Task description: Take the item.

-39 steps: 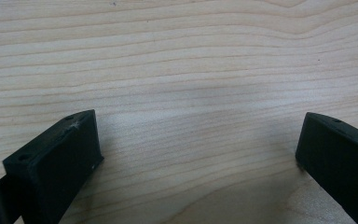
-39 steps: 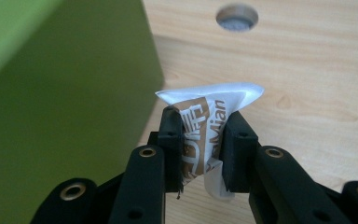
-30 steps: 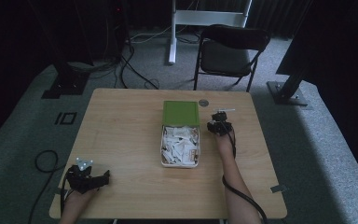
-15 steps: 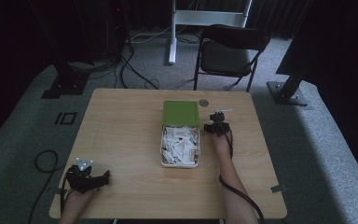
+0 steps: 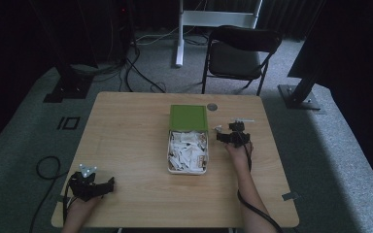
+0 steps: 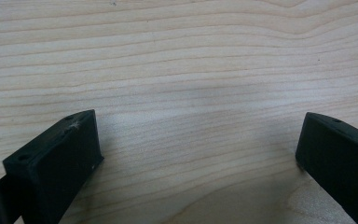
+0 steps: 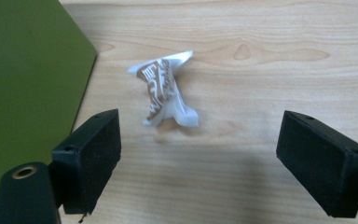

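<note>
My right tool (image 7: pixel 200 140), jaws wide, frames a loose wrapper (image 7: pixel 167 88) at centre frame beside the green lid (image 7: pixel 23 88); closing off-centre could, I judge, nudge the light wrapper away ungripped.

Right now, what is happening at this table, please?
A person sits at a wooden table with a gripper in each hand. The right gripper is open, its jaws wide apart, pointed at a small white wrapped packet that lies on the table beside the green lid; it is not touching it. In the high view, a white box full of similar packets stands in the middle. The left gripper is open too, resting low over bare wood near the table's front-left corner.
</note>
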Motion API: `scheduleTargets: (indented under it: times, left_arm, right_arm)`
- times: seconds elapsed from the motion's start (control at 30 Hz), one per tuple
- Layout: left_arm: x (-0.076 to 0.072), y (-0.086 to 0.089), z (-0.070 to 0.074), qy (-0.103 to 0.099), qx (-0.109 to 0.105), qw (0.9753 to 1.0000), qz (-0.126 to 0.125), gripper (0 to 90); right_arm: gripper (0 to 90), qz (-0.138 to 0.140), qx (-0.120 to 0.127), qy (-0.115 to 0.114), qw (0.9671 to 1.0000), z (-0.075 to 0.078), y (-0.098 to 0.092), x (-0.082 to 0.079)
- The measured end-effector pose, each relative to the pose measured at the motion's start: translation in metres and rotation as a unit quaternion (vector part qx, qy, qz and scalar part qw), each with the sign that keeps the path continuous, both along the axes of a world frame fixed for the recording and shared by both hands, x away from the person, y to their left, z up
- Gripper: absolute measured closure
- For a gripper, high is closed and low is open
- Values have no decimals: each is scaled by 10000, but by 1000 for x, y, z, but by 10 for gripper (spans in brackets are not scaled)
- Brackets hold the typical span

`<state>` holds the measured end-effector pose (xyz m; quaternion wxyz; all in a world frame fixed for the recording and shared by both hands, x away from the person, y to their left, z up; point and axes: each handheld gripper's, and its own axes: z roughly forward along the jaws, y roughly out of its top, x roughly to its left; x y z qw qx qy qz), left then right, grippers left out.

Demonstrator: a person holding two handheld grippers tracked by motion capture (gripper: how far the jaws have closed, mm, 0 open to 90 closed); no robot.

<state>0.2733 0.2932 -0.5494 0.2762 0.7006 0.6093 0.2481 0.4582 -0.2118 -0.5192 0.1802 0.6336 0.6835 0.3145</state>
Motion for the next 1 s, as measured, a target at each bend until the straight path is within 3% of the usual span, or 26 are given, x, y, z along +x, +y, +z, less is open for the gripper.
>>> scheduleTargets:
  times: [0.27,0.37,0.8,1.0]
  left_arm:
    - [0,0,0,0,0,10000,0,6]
    - [0,0,0,0,0,10000,1,6]
    - [0,0,0,0,1,10000,1,6]
    - [0,0,0,0,0,10000,1,6]
  right_arm:
    - [117,22,152,-67,9999,-1,-10,-11]
    - [117,-101,272,-93,9995,-2,-17,-18]
    - [117,-224,132,-70,9996,-14,-38,-41]
    - [117,-384,7,-280,9989,-16,-49,-60]
